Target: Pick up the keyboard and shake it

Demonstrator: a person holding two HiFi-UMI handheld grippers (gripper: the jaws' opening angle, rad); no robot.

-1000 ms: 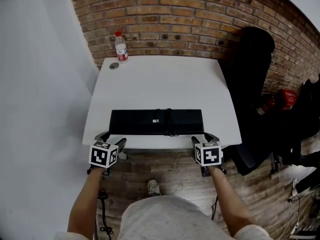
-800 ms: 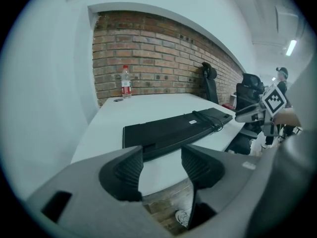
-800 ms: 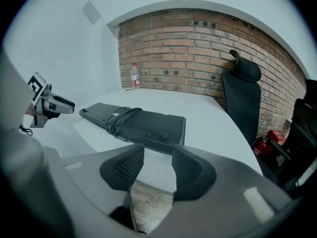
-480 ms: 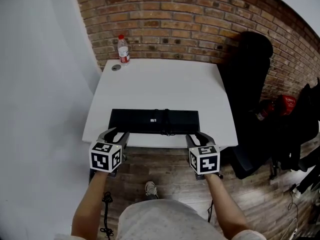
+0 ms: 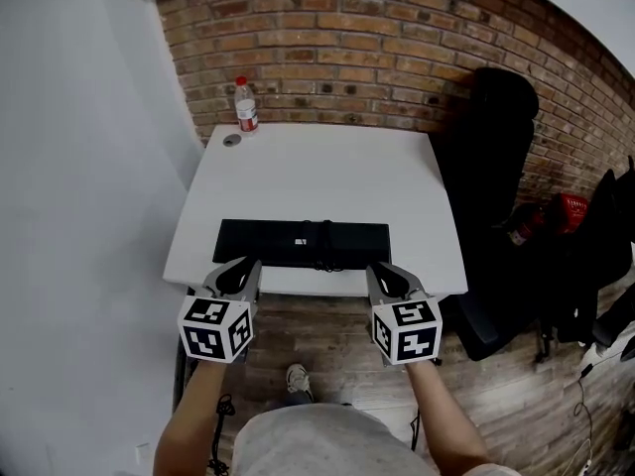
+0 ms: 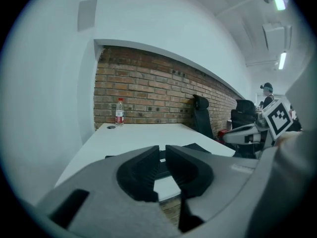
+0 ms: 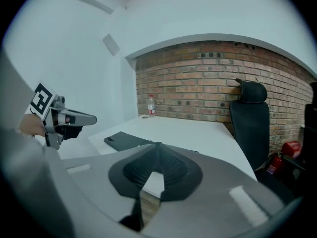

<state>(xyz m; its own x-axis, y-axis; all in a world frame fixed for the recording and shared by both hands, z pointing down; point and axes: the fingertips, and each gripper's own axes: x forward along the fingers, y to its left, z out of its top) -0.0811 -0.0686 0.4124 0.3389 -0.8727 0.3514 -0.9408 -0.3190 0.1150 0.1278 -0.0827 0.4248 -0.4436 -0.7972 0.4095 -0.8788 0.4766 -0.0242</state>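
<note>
A black keyboard lies flat near the front edge of the white table, with a cable bundle across its middle. My left gripper hovers just in front of the keyboard's left end, and my right gripper in front of its right end. Neither touches it. Both pairs of jaws have just been closing, with nothing between them. In the left gripper view the left gripper shows only a thin slit, with the keyboard behind. In the right gripper view the right gripper has its tips together, the keyboard beyond.
A water bottle and a small round cap stand at the table's far left corner by the brick wall. A black office chair is right of the table, with a red object on the floor beyond.
Both grippers have risen towards the camera and drawn slightly inwards. Their jaws went from wide open to closed. The keyboard has stayed on the table.
</note>
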